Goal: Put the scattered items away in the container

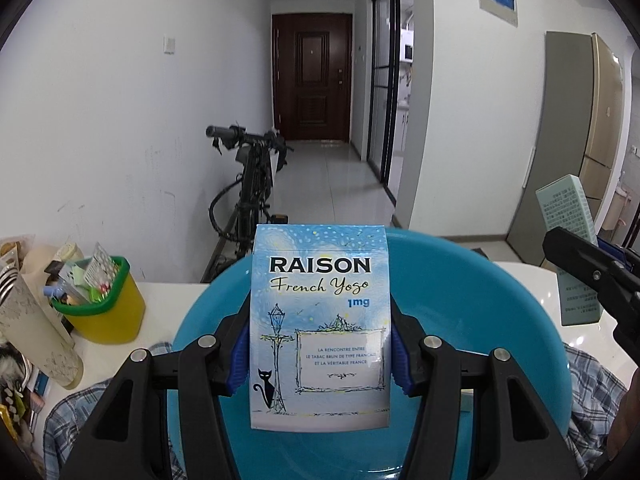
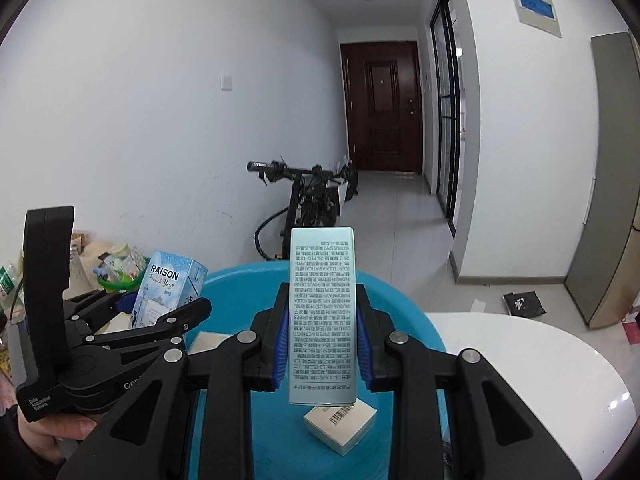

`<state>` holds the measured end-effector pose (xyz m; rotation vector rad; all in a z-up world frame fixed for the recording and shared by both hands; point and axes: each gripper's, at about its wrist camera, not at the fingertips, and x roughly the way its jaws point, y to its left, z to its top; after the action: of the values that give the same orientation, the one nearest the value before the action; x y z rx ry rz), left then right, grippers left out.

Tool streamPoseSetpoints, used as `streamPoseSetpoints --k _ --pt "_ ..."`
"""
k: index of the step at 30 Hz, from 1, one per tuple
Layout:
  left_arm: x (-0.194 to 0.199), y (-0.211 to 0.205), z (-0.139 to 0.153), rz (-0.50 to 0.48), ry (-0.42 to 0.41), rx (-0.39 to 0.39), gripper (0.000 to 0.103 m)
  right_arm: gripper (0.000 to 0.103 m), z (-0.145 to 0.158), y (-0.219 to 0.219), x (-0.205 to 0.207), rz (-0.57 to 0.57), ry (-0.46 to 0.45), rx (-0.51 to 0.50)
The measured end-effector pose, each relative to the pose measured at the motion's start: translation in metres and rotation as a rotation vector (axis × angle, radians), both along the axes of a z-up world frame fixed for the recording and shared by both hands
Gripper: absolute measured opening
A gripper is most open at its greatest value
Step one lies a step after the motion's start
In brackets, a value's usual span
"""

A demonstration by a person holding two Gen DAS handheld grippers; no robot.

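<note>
Left gripper (image 1: 320,354) clamps Raison pack (image 1: 320,320); right gripper (image 2: 322,340) clamps mint carton (image 2: 322,320). Both over blue basin (image 1: 500,300); simultaneous release risks collision or bounce-out.

Even, cool daylight fills both views; glare sheens the white tabletop (image 2: 520,344), focus is sharp, and fisheye bending darkens the corners.

White table (image 2: 520,344) bears blue basin (image 2: 400,304), plaid cloth (image 1: 592,384), yellow cup (image 1: 112,312).
</note>
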<state>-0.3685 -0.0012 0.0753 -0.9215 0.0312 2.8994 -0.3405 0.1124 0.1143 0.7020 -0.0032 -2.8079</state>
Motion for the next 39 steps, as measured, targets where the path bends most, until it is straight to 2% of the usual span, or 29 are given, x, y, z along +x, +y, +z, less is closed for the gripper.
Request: streamPoseSetpoints --k 20,29,39 --pt "-0.016 0.001 -0.021 0.015 -0.145 -0.061 0.058 0.026 -0.052 -0.013 -0.020 0.018 -0.231 0.105" --pt "-0.020 -0.002 -0.028 0.002 -0.197 -0.073 0.058 0.026 -0.060 -0.008 -0.026 0.021 -0.273 0.119" --pt "-0.024 -0.007 -0.031 0.004 -0.213 -0.089 0.058 0.026 -0.065 -0.004 -0.026 0.015 -0.296 0.123"
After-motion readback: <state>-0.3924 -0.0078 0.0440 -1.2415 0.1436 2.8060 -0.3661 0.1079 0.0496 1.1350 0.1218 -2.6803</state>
